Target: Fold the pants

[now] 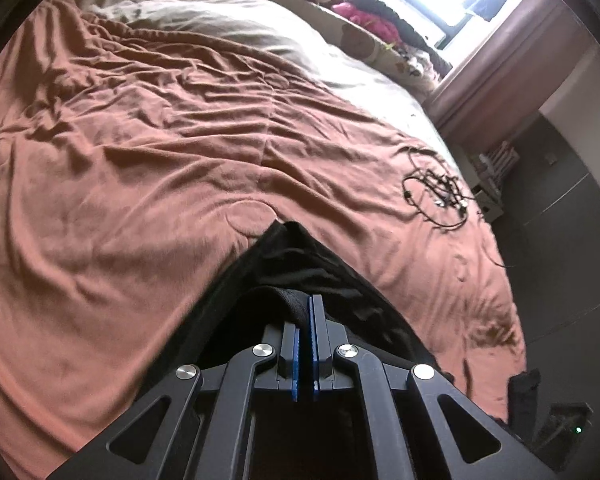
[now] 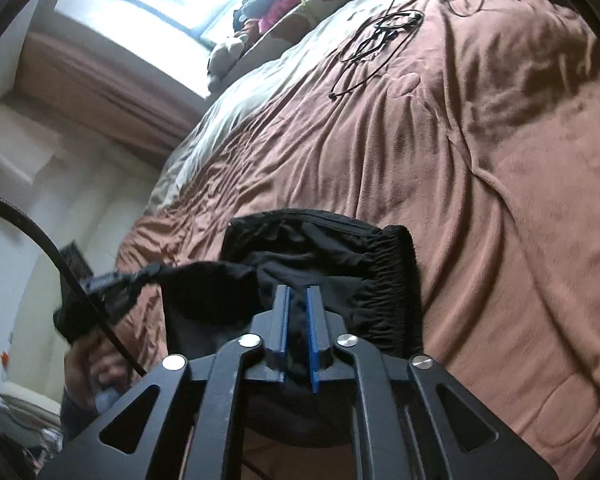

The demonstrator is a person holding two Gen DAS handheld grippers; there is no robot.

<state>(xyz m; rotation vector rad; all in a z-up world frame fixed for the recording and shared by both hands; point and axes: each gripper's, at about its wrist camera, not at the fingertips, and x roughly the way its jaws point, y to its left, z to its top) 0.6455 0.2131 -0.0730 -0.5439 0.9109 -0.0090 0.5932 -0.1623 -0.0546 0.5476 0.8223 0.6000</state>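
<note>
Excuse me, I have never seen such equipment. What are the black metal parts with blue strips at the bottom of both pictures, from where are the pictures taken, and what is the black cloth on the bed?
There is no robot here. A person holds a two-finger gripper in each hand, and each gripper carries a wide-angle camera looking forward along its fingers, so each picture shows its own gripper at the bottom.

In the left camera's view, the left gripper is shut, pinching a fold of the black pants. In the right camera's view, the right gripper has its blue pads slightly apart with pants fabric between them; whether they press it I cannot tell.

The pants lie on a brown blanket covering the bed. A tangle of black cables also lies there.
</note>
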